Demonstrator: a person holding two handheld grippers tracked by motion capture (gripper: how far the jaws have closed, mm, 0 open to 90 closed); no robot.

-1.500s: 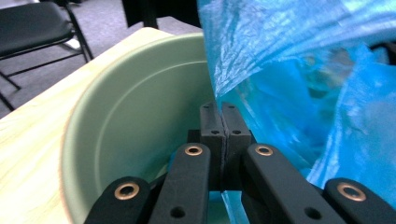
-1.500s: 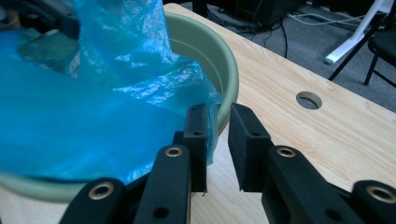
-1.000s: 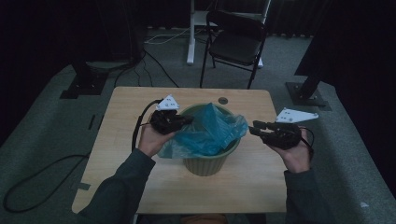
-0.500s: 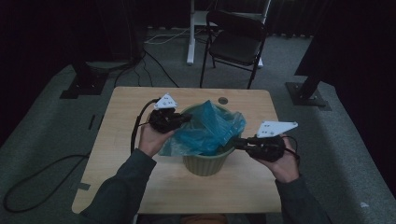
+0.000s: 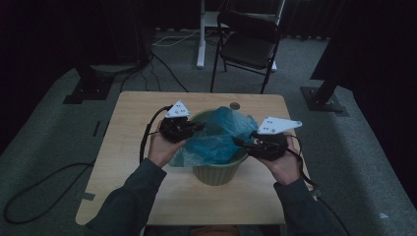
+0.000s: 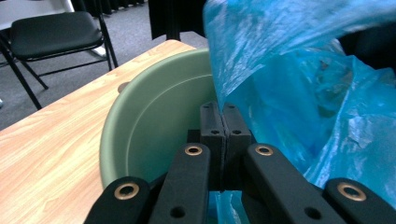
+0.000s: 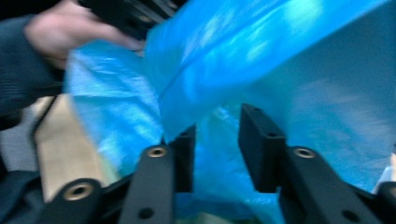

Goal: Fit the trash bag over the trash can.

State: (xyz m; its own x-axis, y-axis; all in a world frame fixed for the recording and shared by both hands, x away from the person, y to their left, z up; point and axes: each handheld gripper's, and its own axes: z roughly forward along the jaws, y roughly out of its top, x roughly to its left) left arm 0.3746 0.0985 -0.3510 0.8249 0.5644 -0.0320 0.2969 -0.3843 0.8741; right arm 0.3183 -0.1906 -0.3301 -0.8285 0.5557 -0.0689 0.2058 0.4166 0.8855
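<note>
Left gripper [image 6: 223, 122]: jaws pinched tight on edge of blue plastic bag [image 5: 219, 137], at left rim of green bin [image 5: 216, 172]. Right gripper [image 7: 217, 140]: jaws just been opening, standing apart, bag film between them, unpressed. Bag bunched in bin, mid wooden table [image 5: 128, 123].

We hold the left gripper [image 5: 196, 127] clamped tight, jaws pressed together, wrist level and pointing right. Our right gripper [image 5: 239, 142] points left toward it, jaws apart, having just been opening, forearm angled inward.
</note>
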